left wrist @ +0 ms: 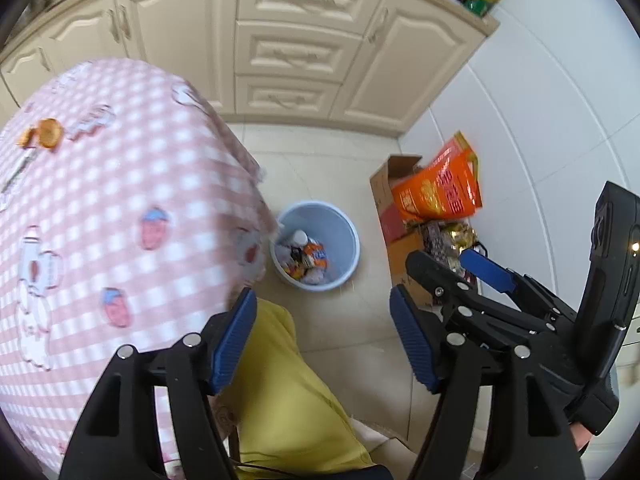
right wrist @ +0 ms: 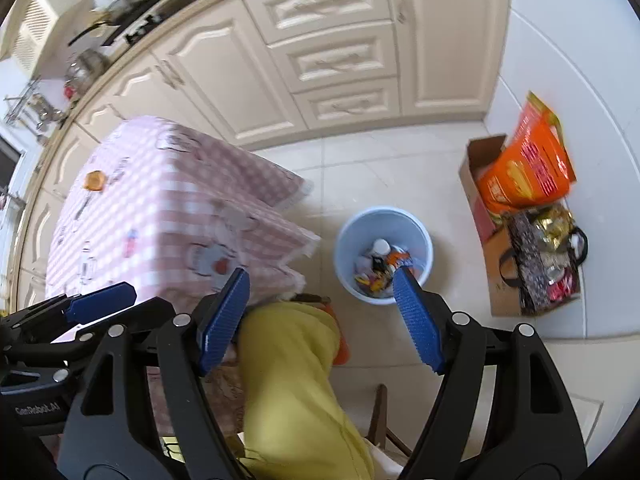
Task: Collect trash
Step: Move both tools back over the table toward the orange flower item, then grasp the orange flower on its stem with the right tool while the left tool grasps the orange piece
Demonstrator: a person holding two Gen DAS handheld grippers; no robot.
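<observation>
A pale blue bin (left wrist: 349, 227) (right wrist: 425, 236) stands on the tiled floor beside the table, holding mixed trash (left wrist: 306, 258) (right wrist: 378, 270) such as wrappers and a white-capped bottle. On the pink checked tablecloth (left wrist: 100, 208) (right wrist: 160, 200) lies an orange scrap, perhaps peel (left wrist: 46, 134) (right wrist: 94, 180), with a thin dark item beside it, too blurred to name. My left gripper (left wrist: 324, 338) hangs open and empty, high above the floor near the table's corner. My right gripper (right wrist: 320, 316) is also open and empty, and its right pad overlaps the bin's near rim in its own view.
A person's yellow trouser leg (left wrist: 280, 380) (right wrist: 292, 380) lies below both grippers. A cardboard box with an orange bag (left wrist: 436, 188) (right wrist: 524, 164) and a dark patterned bag of packets (right wrist: 544, 260) sit against the white wall. Cream cabinets (left wrist: 296, 52) run behind.
</observation>
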